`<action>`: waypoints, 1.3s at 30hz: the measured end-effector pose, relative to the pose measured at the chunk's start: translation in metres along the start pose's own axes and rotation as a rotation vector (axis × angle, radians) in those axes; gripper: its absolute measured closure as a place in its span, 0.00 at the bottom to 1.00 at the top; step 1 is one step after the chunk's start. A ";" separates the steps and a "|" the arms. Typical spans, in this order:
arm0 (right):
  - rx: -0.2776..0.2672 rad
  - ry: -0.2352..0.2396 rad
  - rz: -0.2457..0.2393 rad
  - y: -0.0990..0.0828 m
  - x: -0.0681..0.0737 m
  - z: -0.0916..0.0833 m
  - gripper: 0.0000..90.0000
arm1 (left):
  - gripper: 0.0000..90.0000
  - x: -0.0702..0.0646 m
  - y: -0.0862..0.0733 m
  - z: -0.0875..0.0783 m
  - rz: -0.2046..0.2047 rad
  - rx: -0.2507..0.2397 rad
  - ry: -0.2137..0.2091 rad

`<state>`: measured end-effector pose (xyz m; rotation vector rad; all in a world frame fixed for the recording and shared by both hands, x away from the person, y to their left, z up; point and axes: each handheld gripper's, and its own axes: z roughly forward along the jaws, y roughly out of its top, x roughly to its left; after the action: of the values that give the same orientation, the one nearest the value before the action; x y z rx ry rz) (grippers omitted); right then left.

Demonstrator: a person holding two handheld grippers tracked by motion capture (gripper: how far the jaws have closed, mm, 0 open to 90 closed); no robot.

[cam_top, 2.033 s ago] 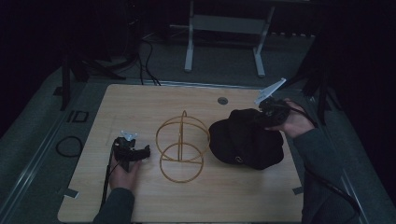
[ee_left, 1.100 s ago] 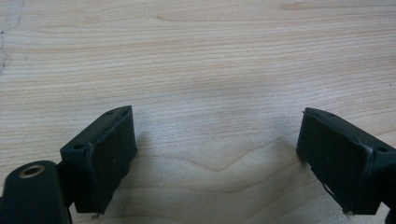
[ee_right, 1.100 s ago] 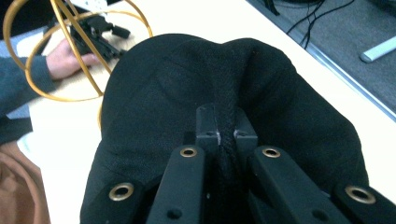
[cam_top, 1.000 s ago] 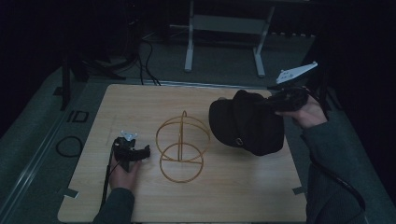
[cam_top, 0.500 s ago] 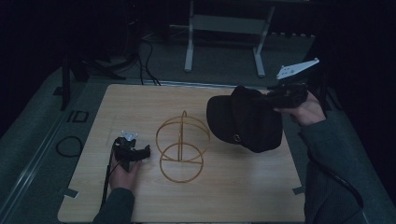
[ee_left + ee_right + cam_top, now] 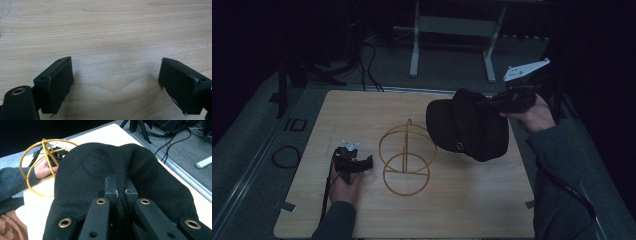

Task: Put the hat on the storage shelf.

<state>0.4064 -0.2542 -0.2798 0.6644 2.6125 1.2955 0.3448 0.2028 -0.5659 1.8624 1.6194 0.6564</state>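
Black cap point(image 6: 472, 131) in right gripper point(image 6: 492, 103), beside gold wire stand point(image 6: 406, 157)

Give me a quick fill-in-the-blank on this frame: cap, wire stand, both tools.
1. The right tool is shut on a fold of the black ____.
2. The cap hangs in the air to the right of the gold wire ____.
3. The left tool has its jaws ____, with nothing between them.
4. The left tool rests on the wooden ____.

Missing words: cap; stand; open; table

High view dim and murky; both gripper views bright, fairly sharp.
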 end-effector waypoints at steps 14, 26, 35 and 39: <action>-0.039 0.034 -0.024 0.014 0.008 0.000 0.96 | 0.14 0.000 0.000 0.000 0.000 0.000 0.000; -0.056 0.062 -0.062 0.029 0.020 0.004 0.96 | 0.14 0.000 0.000 0.000 0.000 0.000 0.000; -0.072 0.082 -0.085 0.040 0.029 0.009 0.96 | 0.14 0.000 0.000 0.000 0.001 0.000 0.000; -0.076 0.088 -0.101 0.047 0.034 0.012 0.96 | 0.14 0.000 0.000 0.000 0.000 0.000 0.000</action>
<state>0.3954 -0.2054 -0.2480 0.4673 2.6126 1.4154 0.3448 0.2028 -0.5659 1.8626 1.6192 0.6562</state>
